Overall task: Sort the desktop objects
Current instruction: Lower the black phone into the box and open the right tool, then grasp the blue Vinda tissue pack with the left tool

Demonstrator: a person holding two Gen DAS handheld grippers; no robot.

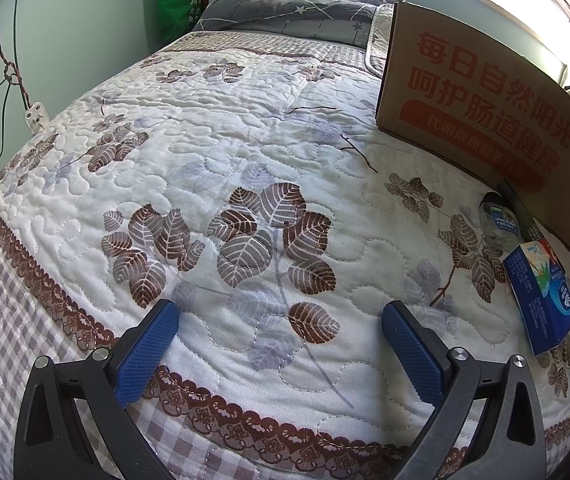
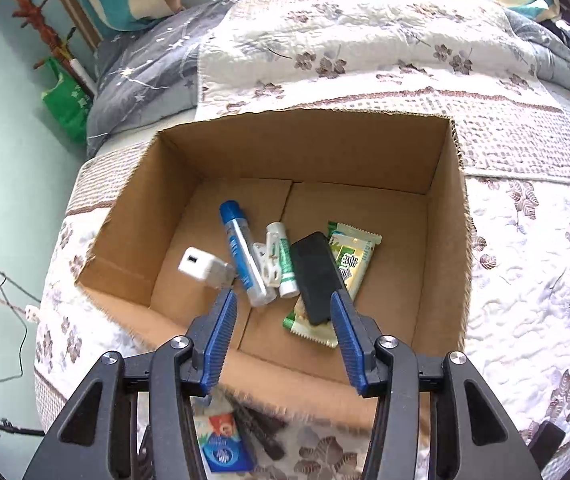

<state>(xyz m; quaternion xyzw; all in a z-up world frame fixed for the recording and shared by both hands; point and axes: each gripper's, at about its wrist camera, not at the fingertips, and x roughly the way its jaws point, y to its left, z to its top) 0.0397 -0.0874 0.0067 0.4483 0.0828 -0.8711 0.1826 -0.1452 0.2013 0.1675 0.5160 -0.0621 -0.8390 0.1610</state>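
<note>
Your right gripper (image 2: pixel 284 311) hangs spread and empty over the cardboard box (image 2: pixel 447 216), black case (image 2: pixel 315 278) inside. Your left gripper (image 1: pixel 279 330), also spread, hovers over the quilt (image 1: pixel 213 128); blue carton (image 1: pixel 541 296) sits outside.

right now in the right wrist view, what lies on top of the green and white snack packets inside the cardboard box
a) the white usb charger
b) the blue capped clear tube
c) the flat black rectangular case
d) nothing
c: the flat black rectangular case lies across the green and white snack packets in the open brown cardboard box, while the white charger and the clear tube lie off to the left on the box floor.
</note>
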